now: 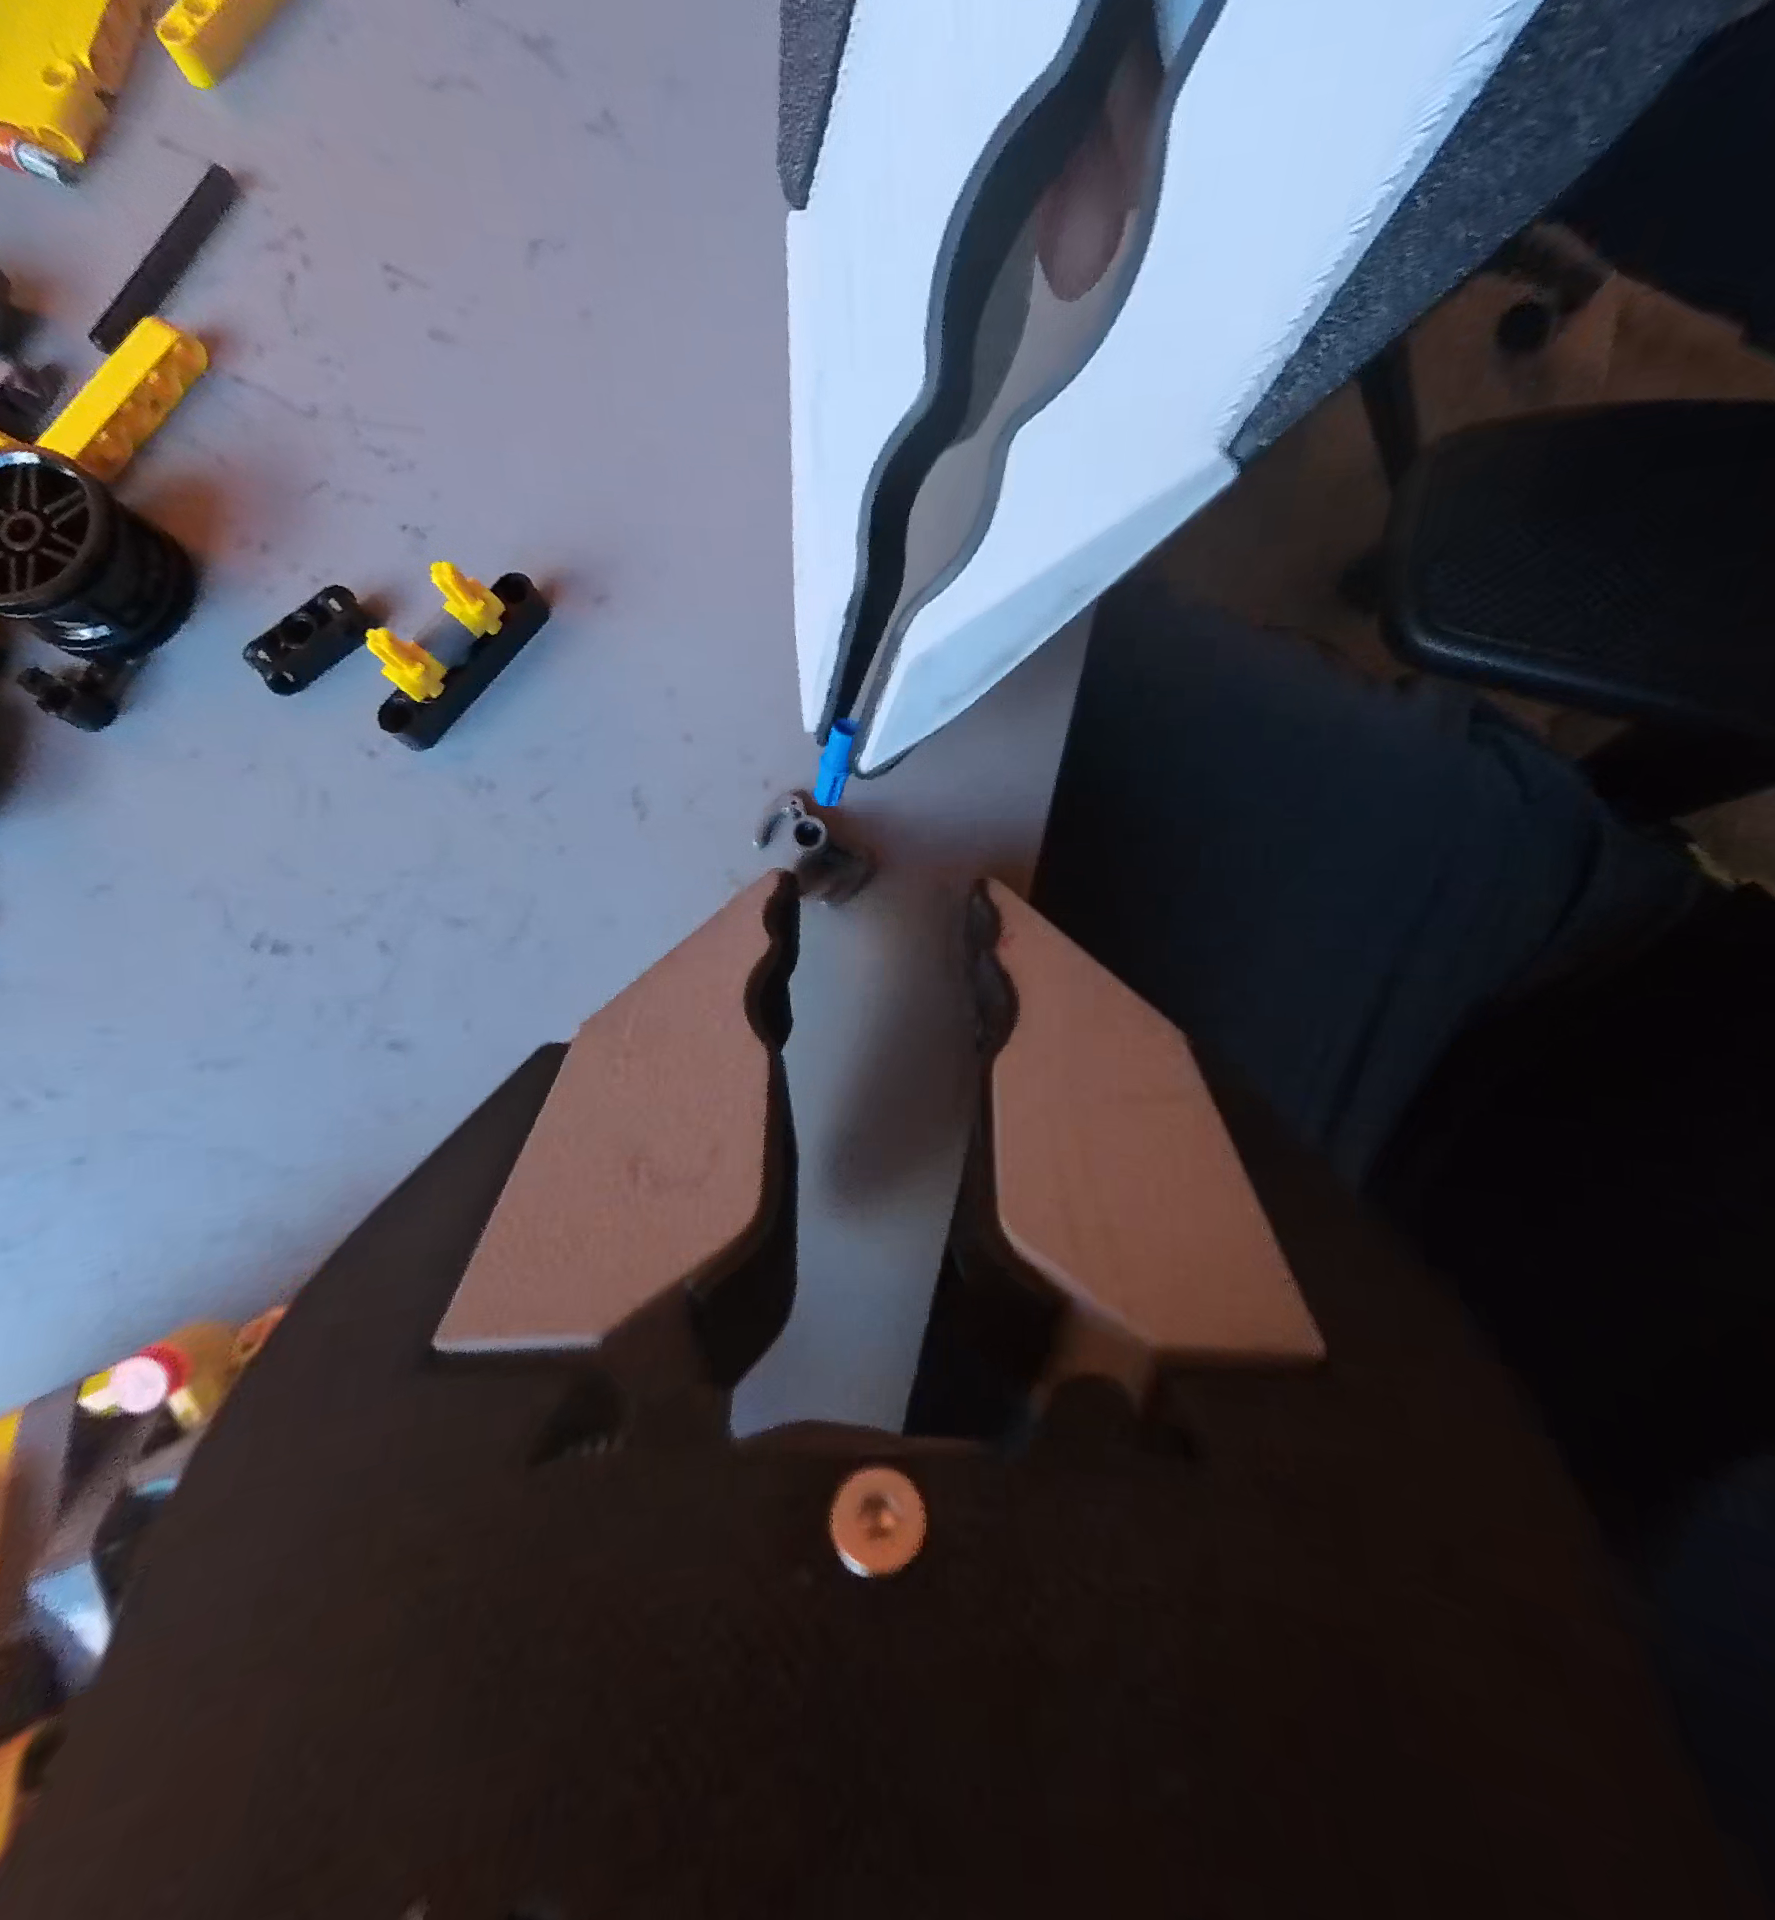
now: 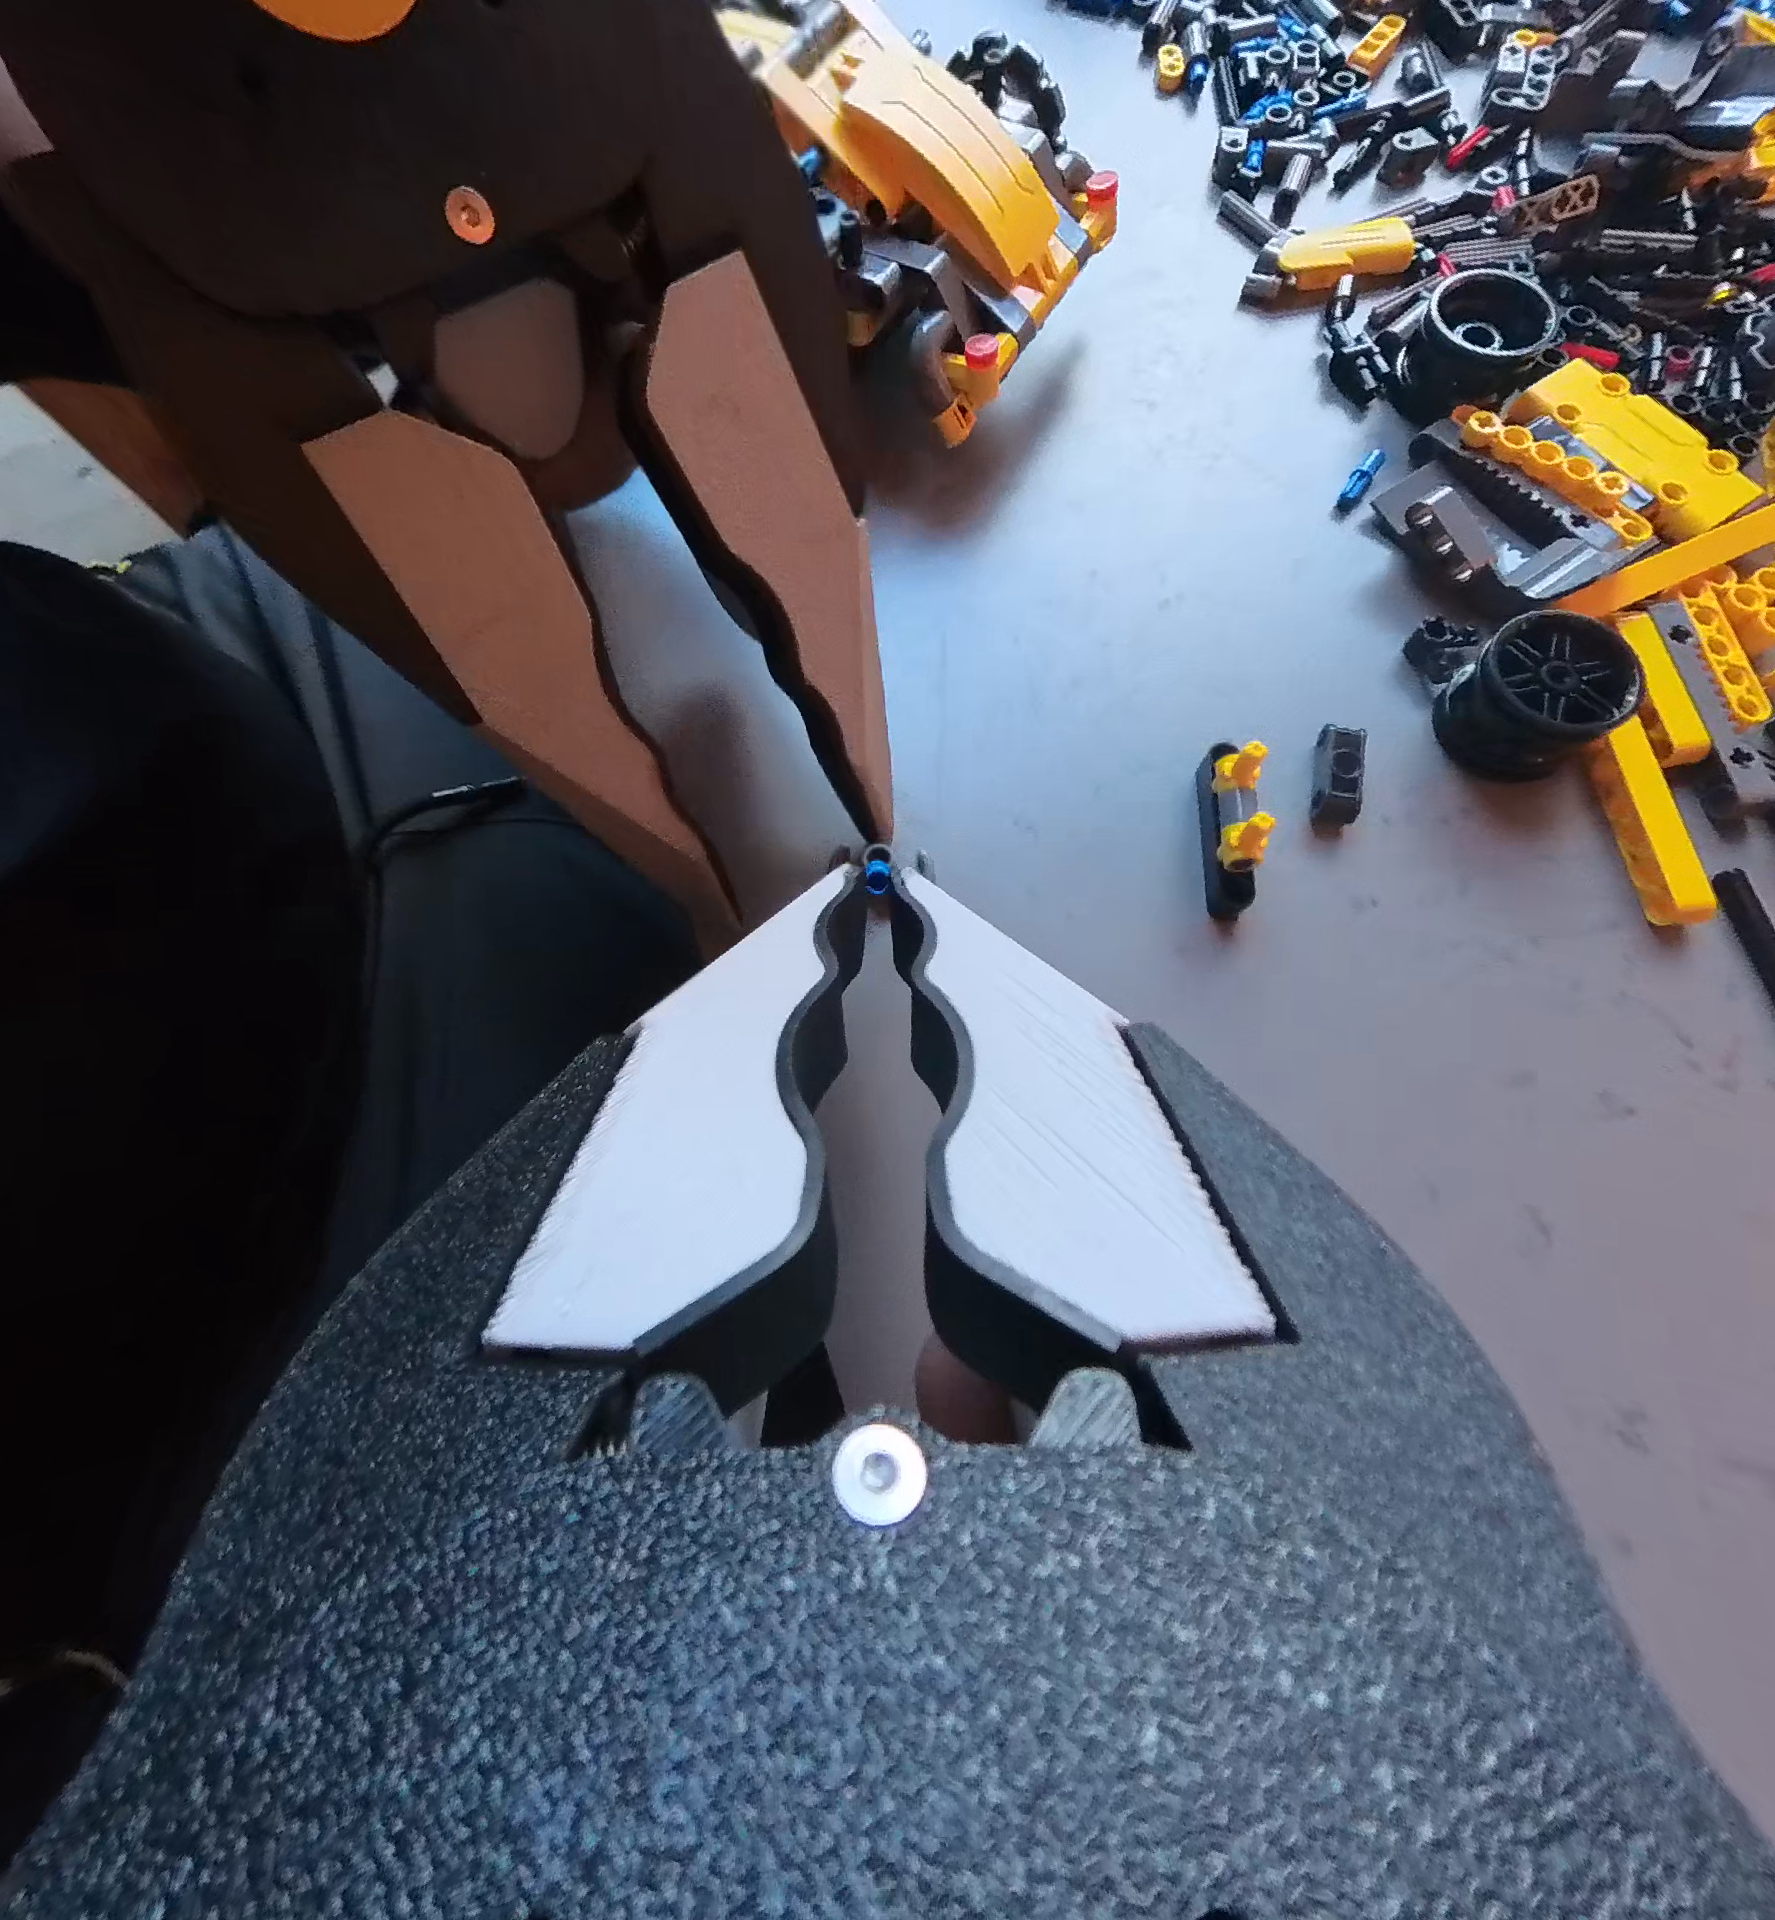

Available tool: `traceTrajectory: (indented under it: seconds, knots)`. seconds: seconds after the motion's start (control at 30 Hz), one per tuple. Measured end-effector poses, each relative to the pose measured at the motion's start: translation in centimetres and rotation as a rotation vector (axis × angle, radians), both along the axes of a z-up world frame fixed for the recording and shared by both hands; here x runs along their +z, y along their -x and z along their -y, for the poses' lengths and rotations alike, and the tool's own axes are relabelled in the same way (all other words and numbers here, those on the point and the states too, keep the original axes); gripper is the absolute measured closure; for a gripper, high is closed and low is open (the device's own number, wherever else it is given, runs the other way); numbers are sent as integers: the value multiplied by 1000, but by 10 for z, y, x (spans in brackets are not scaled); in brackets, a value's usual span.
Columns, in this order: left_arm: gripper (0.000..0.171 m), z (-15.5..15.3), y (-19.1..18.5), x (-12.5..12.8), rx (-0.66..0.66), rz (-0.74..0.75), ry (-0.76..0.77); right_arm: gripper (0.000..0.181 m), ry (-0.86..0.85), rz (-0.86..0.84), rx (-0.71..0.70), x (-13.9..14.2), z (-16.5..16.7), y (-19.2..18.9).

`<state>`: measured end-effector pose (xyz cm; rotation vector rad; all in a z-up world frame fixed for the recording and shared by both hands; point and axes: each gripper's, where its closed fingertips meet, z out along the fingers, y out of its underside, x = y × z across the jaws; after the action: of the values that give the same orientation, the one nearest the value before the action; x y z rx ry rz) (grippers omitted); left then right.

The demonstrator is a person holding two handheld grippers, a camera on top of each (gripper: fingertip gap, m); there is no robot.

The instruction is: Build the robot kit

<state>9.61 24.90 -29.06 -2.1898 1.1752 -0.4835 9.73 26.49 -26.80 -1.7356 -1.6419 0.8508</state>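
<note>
My right gripper (image 2: 875,875), with white fingers, is shut on a small blue pin (image 2: 875,871) and holds it at its tips, just above the grey table (image 2: 1174,1143). In the left wrist view it (image 1: 847,750) comes in from the top, with the blue pin (image 1: 833,764) pointing down at a small grey connector (image 1: 810,840) that lies on the table. My left gripper (image 1: 883,885), with brown fingers, is open and empty. Its left fingertip touches the connector. Its brown fingers (image 2: 758,540) show at the top left of the right wrist view.
A black beam with two yellow pins (image 1: 462,660) (image 2: 1231,826) and a small black piece (image 1: 301,637) lie to one side. A black wheel (image 1: 41,551), yellow beams and a pile of loose pieces (image 2: 1589,312) lie beyond. A part-built yellow vehicle (image 2: 945,177) stands behind. The table edge (image 1: 1054,748) is close. Less than 4 cm separates the two grippers' tips.
</note>
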Motion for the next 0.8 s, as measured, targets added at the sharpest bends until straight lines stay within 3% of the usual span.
traceTrajectory:
  seconds: [0.47,0.63,0.8]
  knots:
    - [136,-7,0,1,76,68,-29,178,-66,127,-8,0,-4,4]
    - [145,-15,2,0,98,48,-64,178,-41,162,-47,-4,-7,0]
    - [160,-12,-4,0,25,47,-52,178,-3,162,-61,-8,-4,-4]
